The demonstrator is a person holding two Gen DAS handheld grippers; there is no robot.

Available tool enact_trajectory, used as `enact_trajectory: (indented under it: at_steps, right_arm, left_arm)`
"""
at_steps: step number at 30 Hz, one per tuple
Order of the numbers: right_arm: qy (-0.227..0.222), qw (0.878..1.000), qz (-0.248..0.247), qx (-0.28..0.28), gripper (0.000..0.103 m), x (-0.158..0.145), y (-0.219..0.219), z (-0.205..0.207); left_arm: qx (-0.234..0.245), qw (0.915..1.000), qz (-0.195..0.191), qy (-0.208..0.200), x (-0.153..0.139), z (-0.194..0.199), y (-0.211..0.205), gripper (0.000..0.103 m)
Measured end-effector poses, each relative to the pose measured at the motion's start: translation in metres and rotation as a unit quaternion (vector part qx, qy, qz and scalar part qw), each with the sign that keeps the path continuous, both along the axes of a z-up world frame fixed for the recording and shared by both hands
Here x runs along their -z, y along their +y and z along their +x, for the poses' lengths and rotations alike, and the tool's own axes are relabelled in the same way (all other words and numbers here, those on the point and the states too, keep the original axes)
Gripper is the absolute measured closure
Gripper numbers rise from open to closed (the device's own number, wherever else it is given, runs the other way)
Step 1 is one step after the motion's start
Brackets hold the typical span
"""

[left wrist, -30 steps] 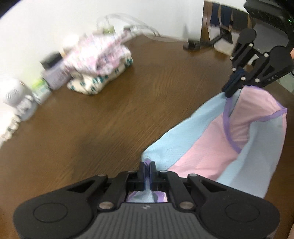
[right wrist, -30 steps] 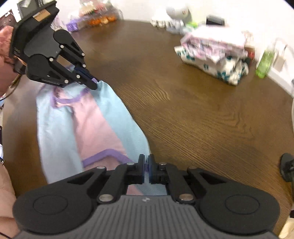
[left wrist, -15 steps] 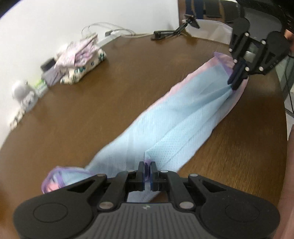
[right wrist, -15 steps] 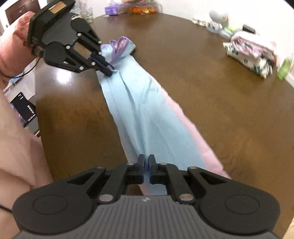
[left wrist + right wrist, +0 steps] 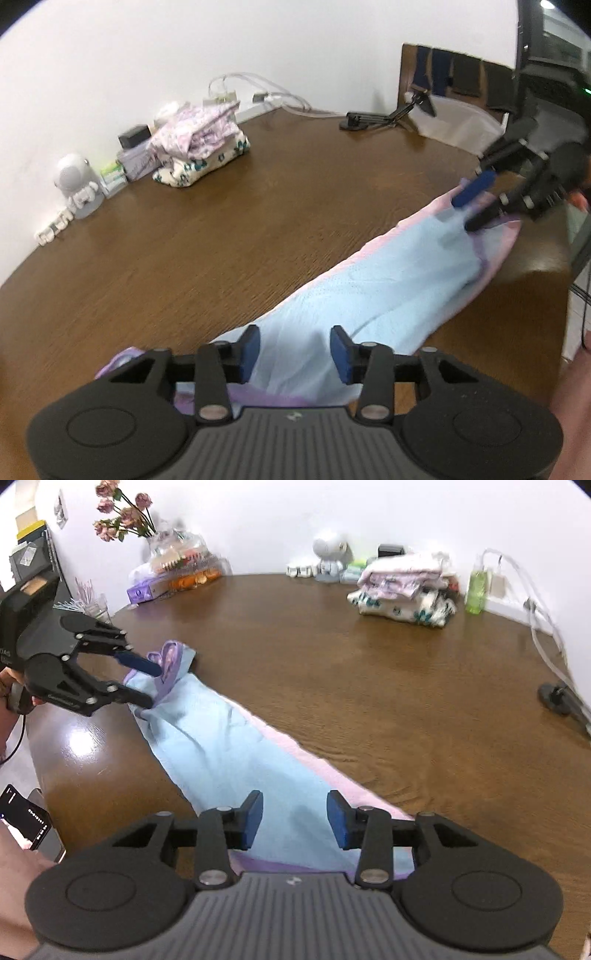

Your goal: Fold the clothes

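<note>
Garment: a light blue garment (image 5: 373, 295) with pink panels and purple trim lies as a long folded strip on the brown wooden table (image 5: 229, 221), running between the two grippers near the table's edge.
Left gripper: the left gripper (image 5: 294, 350) has its blue-padded fingers spread wide over one end of the strip, gripping nothing; the cloth lies slack between and under them.
Right gripper: the right gripper (image 5: 294, 819) is likewise spread wide above the other end, with the cloth lying free beneath it.
Far side of table: a pile of folded clothes (image 5: 402, 590) sits by the wall, well apart from the strip, near a white figurine (image 5: 330, 555) and a green bottle (image 5: 475, 590).
Corner: dried flowers (image 5: 122, 517) stand behind packaged items.
</note>
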State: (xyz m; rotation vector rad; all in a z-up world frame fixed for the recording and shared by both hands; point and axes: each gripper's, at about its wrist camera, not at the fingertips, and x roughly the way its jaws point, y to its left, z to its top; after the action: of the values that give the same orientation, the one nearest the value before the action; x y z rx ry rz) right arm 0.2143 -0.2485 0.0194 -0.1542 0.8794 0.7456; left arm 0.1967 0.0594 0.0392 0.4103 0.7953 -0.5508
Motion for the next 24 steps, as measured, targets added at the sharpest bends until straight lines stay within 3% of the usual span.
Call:
enact_trajectory:
  at_steps: [2,6,12,14,16,21,24]
  right_arm:
    - [0.011,1.000,-0.008,-0.008,0.064,0.012,0.012,0.001]
    - [0.007,0.998,-0.047,-0.028,0.061,0.026,0.024,-0.011]
    - [-0.008,0.998,-0.052,-0.024,0.054,0.024,0.024,-0.016]
    - [-0.020,0.999,-0.040,-0.021,0.045,0.012,0.026,-0.015]
    - [-0.037,0.998,-0.036,-0.023,0.031,0.000,0.032,-0.015]
    - [-0.051,0.996,-0.031,-0.069,0.030,-0.013,0.073,-0.008]
    - [-0.047,0.994,-0.032,-0.096,0.030,-0.008,0.103,-0.002]
  left_arm:
    - [-0.007,1.0000,0.003,-0.002,0.001,0.000,0.001,0.079]
    - [-0.022,0.9997,0.009,-0.006,0.003,0.001,0.003,0.079]
    - [-0.045,0.9988,0.017,-0.011,0.006,0.001,0.007,0.063]
    - [-0.051,0.9984,0.022,-0.012,0.007,0.004,0.009,0.045]
    - [-0.054,0.9980,0.032,-0.006,0.010,0.016,0.018,0.038]
    - [-0.063,0.9963,0.058,0.007,0.016,0.047,0.038,0.041]
    - [-0.068,0.9949,0.073,0.015,0.019,0.065,0.051,0.049]
